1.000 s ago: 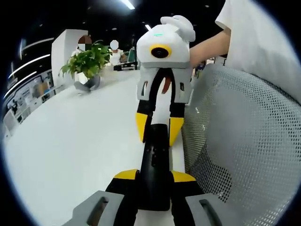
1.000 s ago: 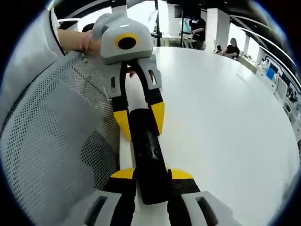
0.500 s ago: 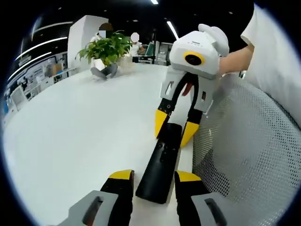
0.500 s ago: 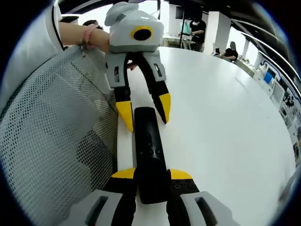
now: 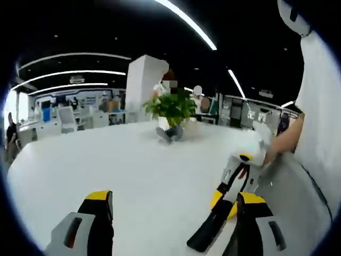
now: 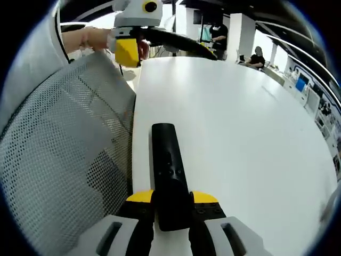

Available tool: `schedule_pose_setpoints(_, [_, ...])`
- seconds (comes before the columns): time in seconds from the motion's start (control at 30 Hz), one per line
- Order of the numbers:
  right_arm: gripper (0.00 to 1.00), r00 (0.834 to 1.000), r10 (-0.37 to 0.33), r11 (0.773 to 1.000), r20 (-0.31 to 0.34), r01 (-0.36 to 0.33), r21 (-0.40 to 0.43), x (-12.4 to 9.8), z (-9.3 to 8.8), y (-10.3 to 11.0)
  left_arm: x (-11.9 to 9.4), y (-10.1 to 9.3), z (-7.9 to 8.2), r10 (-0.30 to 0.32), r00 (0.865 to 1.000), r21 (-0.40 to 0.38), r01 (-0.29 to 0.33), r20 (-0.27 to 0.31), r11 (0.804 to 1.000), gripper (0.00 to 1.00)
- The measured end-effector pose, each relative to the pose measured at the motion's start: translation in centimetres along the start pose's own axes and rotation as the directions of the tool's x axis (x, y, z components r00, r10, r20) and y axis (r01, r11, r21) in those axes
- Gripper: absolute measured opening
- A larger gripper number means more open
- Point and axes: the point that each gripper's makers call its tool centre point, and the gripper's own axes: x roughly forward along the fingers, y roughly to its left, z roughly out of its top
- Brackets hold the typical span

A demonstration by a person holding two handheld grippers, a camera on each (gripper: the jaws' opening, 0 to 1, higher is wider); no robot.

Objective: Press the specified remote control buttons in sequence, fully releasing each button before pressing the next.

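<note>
A long black remote control lies flat along the white table, close to its edge. My right gripper is shut on the near end of it, yellow pads on both sides. The left gripper hangs above the table's far end with its jaws spread wide and nothing between them. In the left gripper view, the left gripper stands open over bare table. To its lower right the remote sticks out of the right gripper.
A grey mesh chair back stands against the table's edge beside the remote. A person's arm and white shirt are on that side. A potted plant sits far across the table. People sit in the background.
The left gripper has opened, let go of the remote's far end and pulled back and up from it. The right gripper keeps its hold, and the remote has stayed on the table.
</note>
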Motion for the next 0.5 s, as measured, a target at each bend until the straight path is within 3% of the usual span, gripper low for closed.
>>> schedule_pose_setpoints(0.03, [0.22,1.0,0.001,1.0,0.001,-0.001,0.001,0.0,0.0,0.0,-0.6,0.4,1.2,0.035,0.997,-0.029,-0.034,0.063,0.999,1.0])
schedule_pose_setpoints(0.07, [0.22,1.0,0.002,1.0,0.003,-0.002,0.002,0.0,0.0,0.0,-0.9,0.6,1.5,0.051,0.995,-0.039,-0.048,0.081,0.998,1.0])
schedule_pose_setpoints(0.13, [0.22,1.0,0.003,1.0,0.008,-0.003,0.005,0.0,0.1,0.0,-2.3,1.3,3.6,0.121,0.972,-0.072,-0.109,0.2,0.991,1.0])
schedule_pose_setpoints(0.17, [0.22,1.0,0.002,1.0,0.009,-0.002,0.007,0.0,0.1,-0.1,-3.0,1.7,4.5,0.158,0.953,-0.076,-0.143,0.26,0.987,1.0])
schedule_pose_setpoints(0.23, [0.22,1.0,0.003,1.0,0.012,-0.003,0.013,0.0,0.1,0.0,-4.0,2.0,5.3,0.203,0.927,-0.085,-0.185,0.317,0.979,1.0])
schedule_pose_setpoints(0.33, [0.22,1.0,0.001,1.0,0.016,-0.002,0.018,0.0,0.1,0.0,-5.5,2.3,5.2,0.281,0.896,-0.062,-0.277,0.344,0.959,1.0])
schedule_pose_setpoints(0.5, [0.22,1.0,0.0,1.0,0.015,-0.001,0.023,0.0,0.1,0.0,-6.1,2.3,3.2,0.349,0.89,-0.025,-0.358,0.293,0.933,1.0])
